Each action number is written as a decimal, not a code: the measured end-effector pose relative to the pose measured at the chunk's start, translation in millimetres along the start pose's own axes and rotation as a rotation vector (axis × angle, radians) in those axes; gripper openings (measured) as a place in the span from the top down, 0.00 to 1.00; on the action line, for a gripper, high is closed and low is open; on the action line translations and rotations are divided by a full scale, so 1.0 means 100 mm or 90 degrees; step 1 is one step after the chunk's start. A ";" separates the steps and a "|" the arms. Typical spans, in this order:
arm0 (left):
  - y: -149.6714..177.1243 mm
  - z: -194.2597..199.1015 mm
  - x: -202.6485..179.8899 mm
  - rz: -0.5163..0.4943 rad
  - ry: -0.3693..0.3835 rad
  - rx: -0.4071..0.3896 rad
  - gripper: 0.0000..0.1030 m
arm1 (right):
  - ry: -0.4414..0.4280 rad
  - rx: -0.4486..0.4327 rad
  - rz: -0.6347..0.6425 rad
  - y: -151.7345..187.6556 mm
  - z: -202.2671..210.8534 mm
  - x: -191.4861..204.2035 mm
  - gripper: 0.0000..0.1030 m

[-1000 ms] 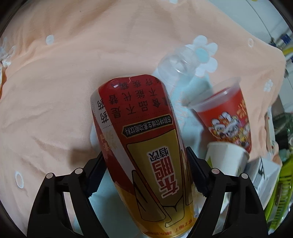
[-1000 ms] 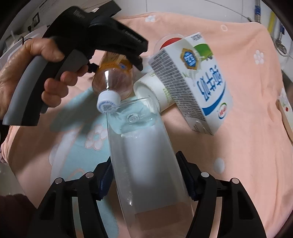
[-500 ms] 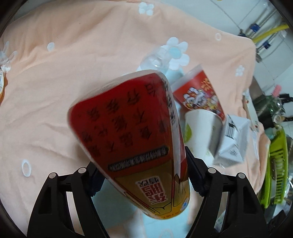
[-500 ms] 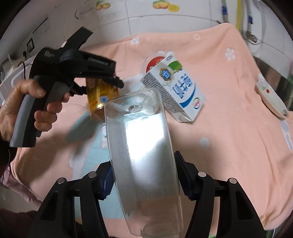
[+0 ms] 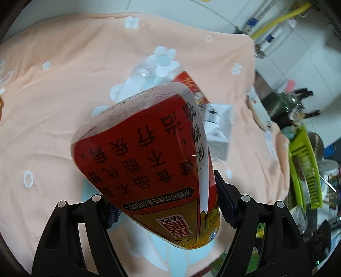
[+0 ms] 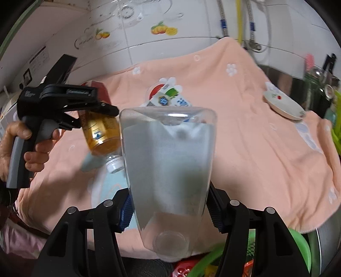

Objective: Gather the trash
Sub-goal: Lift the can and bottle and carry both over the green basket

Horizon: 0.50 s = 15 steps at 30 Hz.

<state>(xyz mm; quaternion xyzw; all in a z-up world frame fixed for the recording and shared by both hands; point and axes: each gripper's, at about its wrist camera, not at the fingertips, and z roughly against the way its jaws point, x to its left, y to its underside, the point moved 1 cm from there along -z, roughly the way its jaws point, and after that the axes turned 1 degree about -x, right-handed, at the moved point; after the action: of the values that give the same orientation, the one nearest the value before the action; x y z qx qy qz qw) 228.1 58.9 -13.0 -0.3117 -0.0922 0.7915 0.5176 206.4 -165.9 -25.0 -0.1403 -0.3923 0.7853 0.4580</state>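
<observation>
Above peach cloth (image 5: 64, 106), both tools tilted downward.

A peach towel (image 6: 245, 119) with white flowers covers the bench. Behind its far edge rises a white tiled wall (image 6: 191, 19) with fruit stickers (image 6: 164, 28), a yellow pipe (image 6: 240, 19) and metal hoses. Past the right edge stands a lime-green rack (image 5: 304, 168) among dark kitchenware. Light is soft and even.

place: home kitchen — tiled wall (image 6: 191, 49) | dish rack (image 5: 304, 168)
</observation>
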 end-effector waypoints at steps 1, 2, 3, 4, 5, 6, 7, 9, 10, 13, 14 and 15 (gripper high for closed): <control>0.03 0.03 -0.04 -0.006 0.007 0.000 0.29 | 0.006 -0.003 -0.005 0.02 0.03 -0.03 0.45; 0.07 0.07 -0.09 -0.016 0.014 -0.001 0.29 | 0.010 -0.006 -0.011 0.04 0.07 -0.05 0.45; 0.11 0.10 -0.14 -0.025 0.023 -0.003 0.29 | 0.015 -0.008 -0.017 0.08 0.13 -0.07 0.45; 0.14 0.13 -0.17 -0.030 0.028 -0.003 0.29 | 0.021 -0.010 -0.022 0.11 0.17 -0.09 0.46; 0.18 0.16 -0.23 -0.039 0.037 -0.003 0.29 | 0.029 -0.011 -0.025 0.15 0.22 -0.10 0.46; 0.21 0.17 -0.28 -0.045 0.043 -0.002 0.29 | 0.036 -0.013 -0.030 0.19 0.28 -0.12 0.46; 0.25 0.19 -0.35 -0.054 0.053 -0.001 0.29 | 0.043 -0.014 -0.035 0.23 0.33 -0.13 0.46; 0.32 0.21 -0.46 -0.067 0.068 0.002 0.29 | 0.054 -0.015 -0.042 0.31 0.43 -0.16 0.47; 0.36 0.23 -0.52 -0.075 0.077 0.005 0.29 | 0.062 -0.017 -0.045 0.35 0.48 -0.17 0.47; 0.46 0.25 -0.68 -0.095 0.097 0.011 0.29 | 0.083 -0.023 -0.058 0.47 0.63 -0.22 0.47; 0.48 0.25 -0.72 -0.099 0.102 0.013 0.29 | 0.090 -0.024 -0.066 0.52 0.69 -0.26 0.47; 0.52 0.26 -0.77 -0.105 0.108 0.014 0.29 | 0.097 -0.024 -0.072 0.56 0.74 -0.29 0.47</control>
<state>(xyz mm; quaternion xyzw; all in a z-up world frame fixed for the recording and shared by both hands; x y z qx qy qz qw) 194.5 -27.3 13.9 -0.3630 -0.0645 0.7182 0.5902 144.8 -241.0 -22.9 -0.1857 -0.3782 0.7379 0.5272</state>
